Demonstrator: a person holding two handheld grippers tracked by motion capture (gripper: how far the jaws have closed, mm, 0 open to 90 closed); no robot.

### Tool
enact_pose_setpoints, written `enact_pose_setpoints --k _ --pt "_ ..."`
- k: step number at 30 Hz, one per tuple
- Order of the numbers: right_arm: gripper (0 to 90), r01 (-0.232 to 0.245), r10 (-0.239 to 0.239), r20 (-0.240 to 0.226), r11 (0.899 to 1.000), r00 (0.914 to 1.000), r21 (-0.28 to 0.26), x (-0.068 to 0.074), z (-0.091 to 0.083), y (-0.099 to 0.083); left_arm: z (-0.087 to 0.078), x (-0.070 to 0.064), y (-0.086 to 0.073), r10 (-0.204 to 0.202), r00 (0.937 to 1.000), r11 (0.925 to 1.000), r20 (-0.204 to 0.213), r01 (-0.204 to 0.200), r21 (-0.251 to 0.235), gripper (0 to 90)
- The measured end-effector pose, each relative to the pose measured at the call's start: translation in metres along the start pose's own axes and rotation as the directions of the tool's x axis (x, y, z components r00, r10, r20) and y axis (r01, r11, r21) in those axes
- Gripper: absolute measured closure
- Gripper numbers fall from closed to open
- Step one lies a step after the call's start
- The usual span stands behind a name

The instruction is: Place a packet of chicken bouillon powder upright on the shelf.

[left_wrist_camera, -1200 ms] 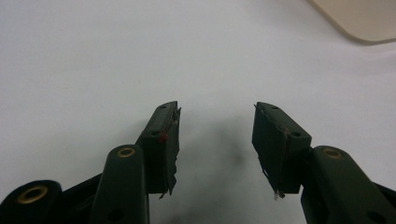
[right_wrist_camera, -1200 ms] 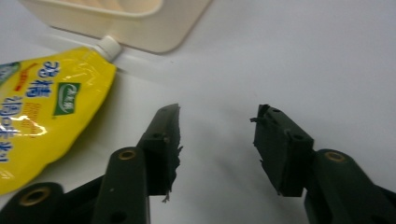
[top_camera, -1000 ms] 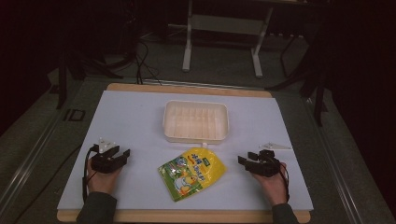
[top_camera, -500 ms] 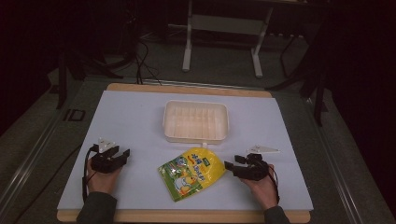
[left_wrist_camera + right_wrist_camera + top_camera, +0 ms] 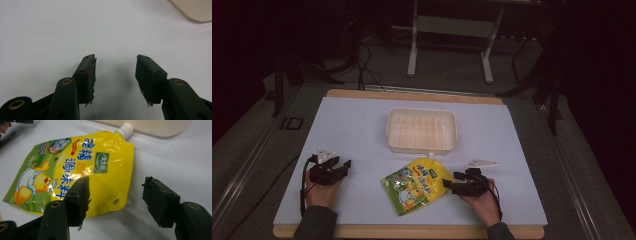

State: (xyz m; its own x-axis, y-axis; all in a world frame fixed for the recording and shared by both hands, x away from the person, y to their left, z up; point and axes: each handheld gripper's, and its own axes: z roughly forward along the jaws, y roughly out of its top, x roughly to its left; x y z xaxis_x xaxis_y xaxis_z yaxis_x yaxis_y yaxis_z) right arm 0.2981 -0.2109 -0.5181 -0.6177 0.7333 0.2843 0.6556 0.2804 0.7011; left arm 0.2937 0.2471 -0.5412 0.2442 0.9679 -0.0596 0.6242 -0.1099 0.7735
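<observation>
Our right tongs (image 5: 448,185) sit spread wide at the right edge of the yellow pouch (image 5: 414,184), one jaw over its corner, gripping nothing. The pouch lies flat on the white table (image 5: 362,130), its white cap (image 5: 125,130) pointing at the cream tray (image 5: 422,129) just behind it. Our left tongs (image 5: 343,166) rest on the table well to the left, also spread wide and empty.

Hidden and cut off
We see one jaw covering the pouch's (image 5: 75,167) near edge; beyond the jaws, the tray (image 5: 155,126) is cropped.
</observation>
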Motion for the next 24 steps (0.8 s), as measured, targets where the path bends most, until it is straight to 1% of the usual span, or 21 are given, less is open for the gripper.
enact_pose_setpoints --k 4,8,9,10,14,16,21,22,24 --pt "37.8 0.009 -0.009 -0.011 1.0 0.9999 0.023 0.003 0.006 -0.001 0.001 0.0 0.0 0.004 1.0 1.0 -0.002 -0.004 0.003 49.9" --pt "37.9 -0.006 0.007 -0.023 0.999 0.9997 0.037 0.003 0.013 -0.001 0.001 0.0 0.0 0.004 1.0 1.0 -0.003 -0.004 0.003 49.9" --pt "37.9 -0.016 0.017 -0.036 0.999 0.9992 0.041 0.003 0.014 0.0 0.001 0.0 0.0 0.004 1.0 1.0 -0.002 -0.004 0.004 49.8" --pt "38.6 -0.031 0.033 -0.059 0.999 0.9977 0.042 0.003 0.017 0.001 0.001 0.0 0.0 0.004 1.0 1.0 -0.002 -0.004 0.005 49.8" --pt "39.4 -0.039 0.042 -0.072 0.998 0.9965 0.047 0.004 0.022 0.003 0.001 0.0 0.0 0.005 1.0 1.0 -0.002 -0.005 0.006 49.9" --pt "40.3 -0.044 0.049 -0.092 0.998 0.9945 0.053 0.006 0.027 0.005 0.001 0.0 0.0 0.004 1.0 1.0 -0.001 -0.004 0.007 49.8" --pt "40.5 -0.043 0.049 -0.092 0.997 0.9945 0.068 0.012 0.033 0.008 0.001 0.0 0.0 0.003 1.0 1.0 -0.001 -0.003 0.007 49.8" --pt "41.8 -0.04 0.046 -0.091 0.997 0.9948 0.073 0.013 0.034 0.009 0.001 0.0 0.0 0.004 1.0 1.0 -0.002 -0.004 0.006 49.8" --pt "45.2 -0.049 0.056 -0.094 0.996 0.994 0.076 0.013 0.036 0.01 0.001 0.0 0.0 0.004 1.0 1.0 -0.001 -0.004 0.007 49.8"
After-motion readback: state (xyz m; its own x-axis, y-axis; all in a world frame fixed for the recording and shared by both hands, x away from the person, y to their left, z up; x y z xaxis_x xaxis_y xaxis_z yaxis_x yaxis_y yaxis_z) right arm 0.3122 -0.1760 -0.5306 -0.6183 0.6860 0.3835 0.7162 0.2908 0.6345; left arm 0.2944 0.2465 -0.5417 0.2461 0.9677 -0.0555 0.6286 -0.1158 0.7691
